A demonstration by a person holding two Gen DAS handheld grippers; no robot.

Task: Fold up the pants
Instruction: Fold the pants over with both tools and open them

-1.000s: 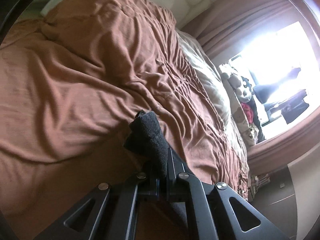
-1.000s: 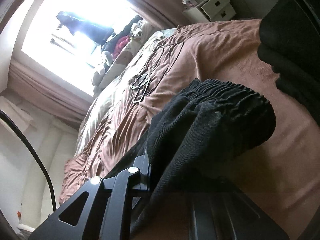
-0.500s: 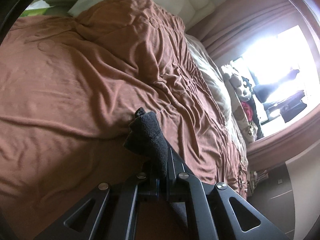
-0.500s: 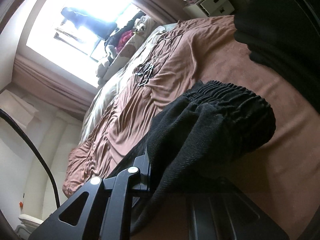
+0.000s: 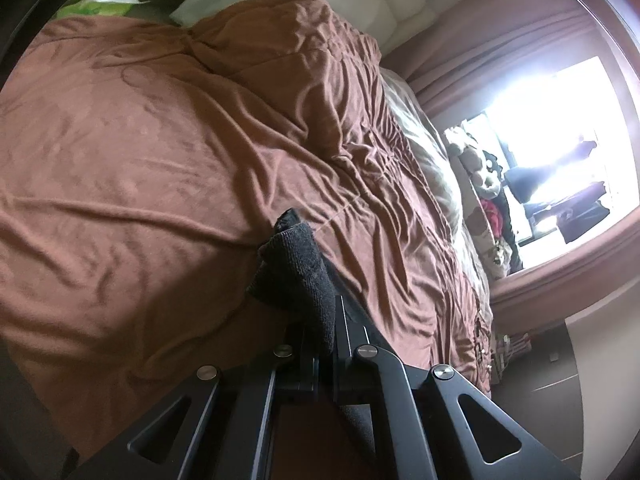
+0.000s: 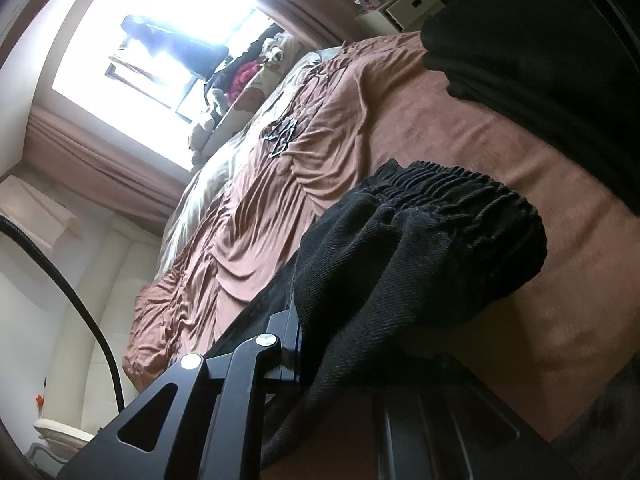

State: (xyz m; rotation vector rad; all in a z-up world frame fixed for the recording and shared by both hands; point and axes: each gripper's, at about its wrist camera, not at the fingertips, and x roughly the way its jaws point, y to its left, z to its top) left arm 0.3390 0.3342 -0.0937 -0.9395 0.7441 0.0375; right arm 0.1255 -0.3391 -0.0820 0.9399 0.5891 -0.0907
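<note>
Both grippers are carrying the pants above the bed. Left gripper [image 5: 334, 320]: fingers pressed together on a thin dark knit bit of the pants [image 5: 296, 268], likely a cuff or hem, which sticks out toward 11 o'clock past the tips. Right gripper [image 6: 316, 320]: clamped on the elastic waistband end [image 6: 448, 216]; the gathered band bulges out toward 1 o'clock and drapes over the right finger, so that finger is hidden. The brown bedspread [image 5: 140, 152] lies below and ahead of both, wrinkled, with a window [image 5: 560, 128] at 3 o'clock in the left view. A second dark pile [image 6: 540, 48] sits on the bed at 1 o'clock in the right view, well apart from the held waistband. My read: the long axis of the pants runs hand to hand, cuff on the left and waist on the right, with the slack between them out of frame. The next move turns on laying that axis flat on open bedspread; neither hand is clearly nearer, both hold an end. Risk: the bunched waistband may land crumpled.
</note>
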